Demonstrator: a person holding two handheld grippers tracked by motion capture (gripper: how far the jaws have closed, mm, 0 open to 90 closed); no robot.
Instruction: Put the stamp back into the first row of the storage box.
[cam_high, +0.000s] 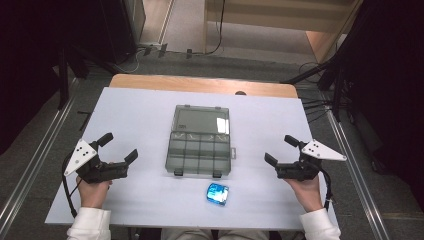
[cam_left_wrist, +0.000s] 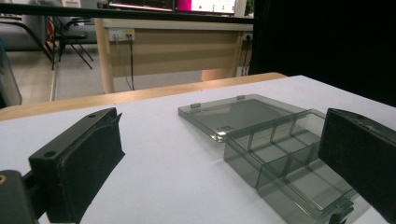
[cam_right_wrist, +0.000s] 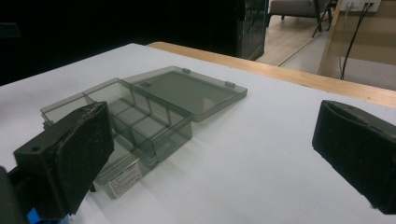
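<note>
A smoky clear compartment box (cam_high: 200, 152) lies open mid-table, its lid (cam_high: 202, 120) folded flat toward the far side. The same box (cam_left_wrist: 289, 163) appears ahead and to the right in the left gripper view, and the box (cam_right_wrist: 126, 121) ahead and to the left in the right gripper view. A small blue packet (cam_high: 218, 193) rests near the front edge, just in front of the box. My left gripper (cam_high: 119, 148) stands open to the left of the box, nothing between its pads (cam_left_wrist: 88, 163). My right gripper (cam_high: 281, 150) stands open to the right, also holding nothing.
The white table top (cam_high: 140, 115) sits on a wooden board whose far edge (cam_high: 200, 84) shows. Beyond it lie grey floor, cables and dark stands at both sides. A wooden desk (cam_left_wrist: 173, 46) stands farther back.
</note>
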